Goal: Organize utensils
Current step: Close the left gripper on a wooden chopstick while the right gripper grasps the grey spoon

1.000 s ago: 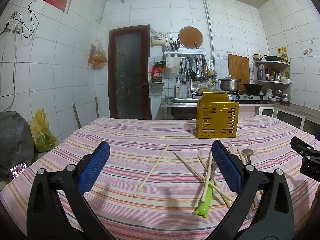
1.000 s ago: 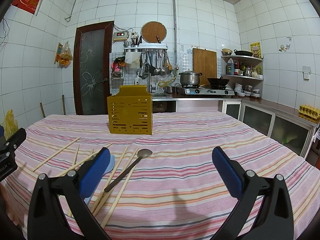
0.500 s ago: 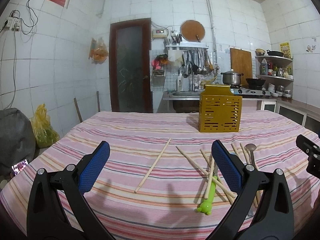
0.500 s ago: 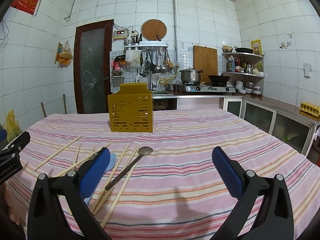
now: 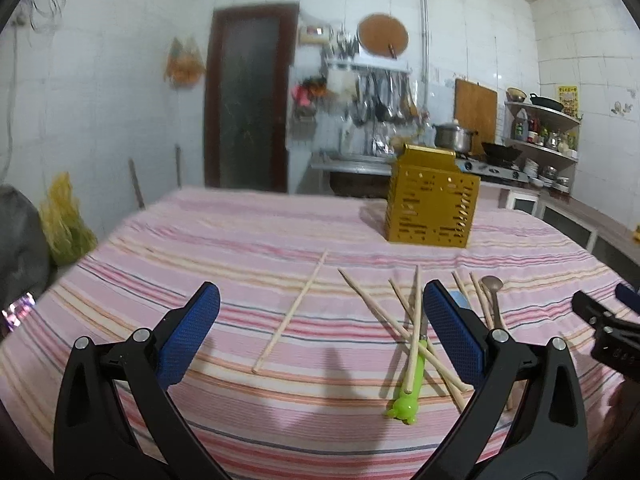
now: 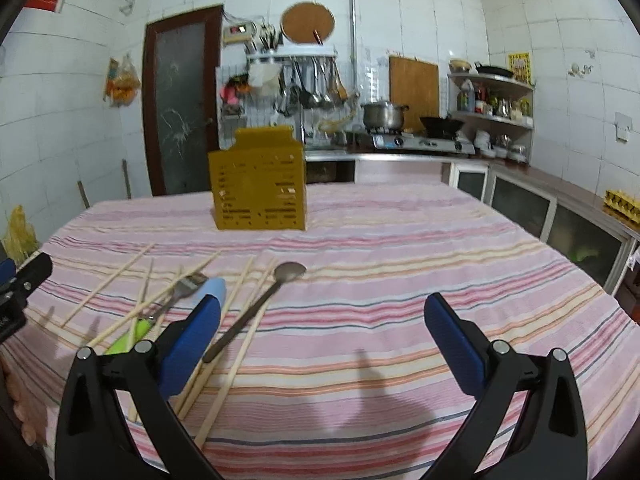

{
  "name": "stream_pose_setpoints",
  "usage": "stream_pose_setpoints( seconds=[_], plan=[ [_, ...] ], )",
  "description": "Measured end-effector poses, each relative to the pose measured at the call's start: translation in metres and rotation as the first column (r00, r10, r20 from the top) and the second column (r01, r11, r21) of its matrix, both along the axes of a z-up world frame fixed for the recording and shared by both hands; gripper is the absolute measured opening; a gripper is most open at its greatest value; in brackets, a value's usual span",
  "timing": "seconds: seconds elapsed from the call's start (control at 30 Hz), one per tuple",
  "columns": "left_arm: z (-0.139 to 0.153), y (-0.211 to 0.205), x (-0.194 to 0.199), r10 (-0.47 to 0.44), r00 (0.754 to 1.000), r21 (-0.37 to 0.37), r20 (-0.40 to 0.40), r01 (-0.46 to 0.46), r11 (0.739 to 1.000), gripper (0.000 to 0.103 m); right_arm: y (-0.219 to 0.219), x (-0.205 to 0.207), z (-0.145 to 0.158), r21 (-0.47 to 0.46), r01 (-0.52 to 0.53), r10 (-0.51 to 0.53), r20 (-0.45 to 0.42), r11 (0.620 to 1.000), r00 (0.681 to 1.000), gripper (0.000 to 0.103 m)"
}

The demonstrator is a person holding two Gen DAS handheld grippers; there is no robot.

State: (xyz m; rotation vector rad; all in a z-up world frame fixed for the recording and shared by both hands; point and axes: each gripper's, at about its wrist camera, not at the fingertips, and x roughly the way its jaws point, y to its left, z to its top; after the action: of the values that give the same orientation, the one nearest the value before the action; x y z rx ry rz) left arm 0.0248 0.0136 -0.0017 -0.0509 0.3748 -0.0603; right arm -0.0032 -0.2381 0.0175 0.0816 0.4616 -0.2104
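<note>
Pink striped cloth [image 6: 400, 248]; mustard-yellow slotted plastic holder [image 6: 260, 188]; pale wooden chopsticks [image 5: 294, 310]; lime-green-handled fork [image 5: 412, 376]; blue finger pads [image 6: 190, 340].

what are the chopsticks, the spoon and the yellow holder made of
Chopsticks: pale, matte sticks, likely bamboo or wood. Spoon: dull grey with a slight sheen on the bowl, so probably steel. Holder: uniform mustard yellow with slotted walls, looks like moulded plastic, though painted metal can't be ruled out.

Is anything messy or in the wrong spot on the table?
Yes. The chopsticks lie scattered and crossed on the striped cloth, some over the green-handled fork, with a metal spoon among them. One chopstick lies apart. None are in the yellow holder.
</note>
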Motion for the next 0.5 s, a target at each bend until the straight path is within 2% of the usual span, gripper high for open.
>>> stream_pose_setpoints(
  seconds=[0.03, 0.13, 0.27, 0.5],
  plan=[
    [0.000, 0.001, 0.005, 0.000, 1.000, -0.003, -0.010, 0.000, 1.000, 0.098, -0.002, 0.006, -0.001, 0.020, -0.001, 0.001, -0.020, 1.000, 1.000, 0.099],
    [0.004, 0.003, 0.020, 0.005, 1.000, 0.047, -0.026, -0.004, 0.999, 0.098, -0.007, 0.024, -0.002, 0.061, 0.019, -0.015, -0.067, 0.998, 0.998, 0.099],
    [0.008, 0.001, 0.043, -0.004, 0.998, 0.137, -0.055, 0.011, 0.990, 0.098, -0.003, 0.049, -0.002, 0.038, 0.035, -0.031, -0.102, 0.999, 0.994, 0.099],
    [0.008, 0.010, 0.098, -0.040, 0.983, 0.088, -0.182, 0.057, 0.994, 0.098, 0.008, 0.092, -0.006, -0.015, 0.044, -0.046, -0.180, 0.999, 0.983, 0.099]
  ],
)
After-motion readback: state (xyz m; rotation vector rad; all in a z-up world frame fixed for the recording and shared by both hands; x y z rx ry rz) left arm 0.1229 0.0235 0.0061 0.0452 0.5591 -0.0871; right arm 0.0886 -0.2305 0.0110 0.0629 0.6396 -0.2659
